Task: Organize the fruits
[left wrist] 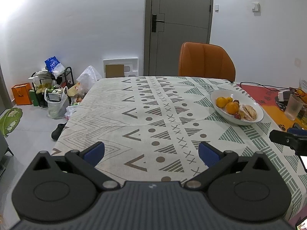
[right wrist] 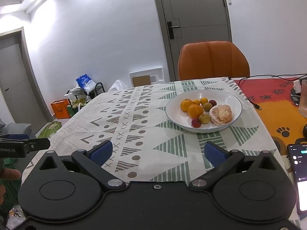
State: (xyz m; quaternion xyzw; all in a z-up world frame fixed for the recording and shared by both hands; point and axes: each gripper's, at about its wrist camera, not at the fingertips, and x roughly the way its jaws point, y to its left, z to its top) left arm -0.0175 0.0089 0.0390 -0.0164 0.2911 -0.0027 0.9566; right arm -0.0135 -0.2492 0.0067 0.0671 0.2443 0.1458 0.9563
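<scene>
A white bowl (right wrist: 235, 100) stands on the patterned tablecloth and holds several fruits: oranges (right wrist: 195, 110), a peeled citrus (right wrist: 220, 114), small red fruits (right wrist: 196, 122) and yellow-green ones (right wrist: 204, 118). The left wrist view shows the same bowl (left wrist: 257, 108) at the right with its oranges (left wrist: 232, 108). My left gripper (left wrist: 151, 154) hovers open over the cloth, well short and left of the bowl. My right gripper (right wrist: 157, 153) is also open and empty, in front of the bowl. Part of the right gripper (left wrist: 287, 139) shows at the left view's right edge.
An orange chair (right wrist: 213, 61) stands behind the table. A frosted cup (left wrist: 293, 106), cables and a charger (right wrist: 296, 86) sit on the orange mat at right. A lit phone (right wrist: 300, 174) lies near the right edge. Bags and a rack (left wrist: 53, 88) clutter the floor at left.
</scene>
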